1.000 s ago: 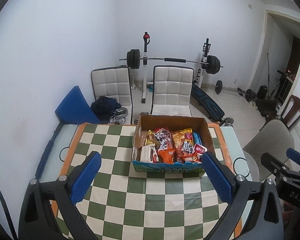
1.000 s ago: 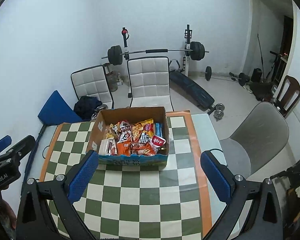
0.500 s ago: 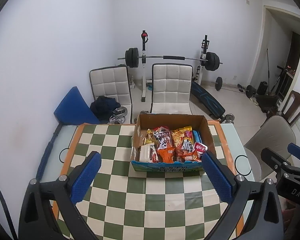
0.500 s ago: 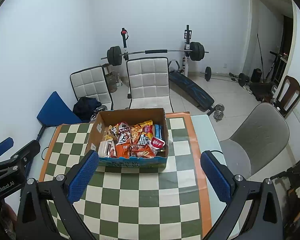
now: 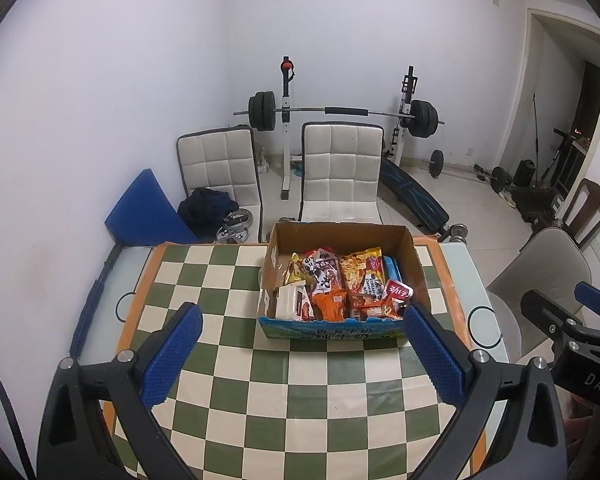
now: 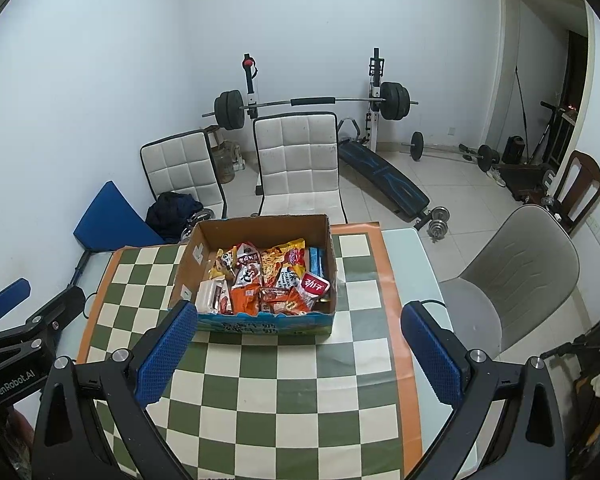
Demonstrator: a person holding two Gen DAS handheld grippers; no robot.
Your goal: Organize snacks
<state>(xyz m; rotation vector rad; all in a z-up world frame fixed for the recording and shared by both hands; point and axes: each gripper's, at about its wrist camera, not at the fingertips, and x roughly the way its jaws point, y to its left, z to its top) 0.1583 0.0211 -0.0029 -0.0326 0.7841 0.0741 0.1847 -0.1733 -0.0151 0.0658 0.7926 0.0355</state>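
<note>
Centrally, cardboard box (image 5: 340, 280) brimful of bright snack packets (image 5: 342, 286); both grippers' fingers (image 5: 172, 356) apart.

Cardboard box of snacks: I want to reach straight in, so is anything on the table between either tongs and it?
Nothing visible. Only bare checkered tablecloth lies between the open left tongs, the open right tongs and the cardboard box; its top is open.

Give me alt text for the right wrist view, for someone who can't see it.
An open cardboard box full of snack packets sits on a green-and-white checkered table, beyond the open, empty right gripper. Behind stand two white chairs and a barbell rack.
</note>
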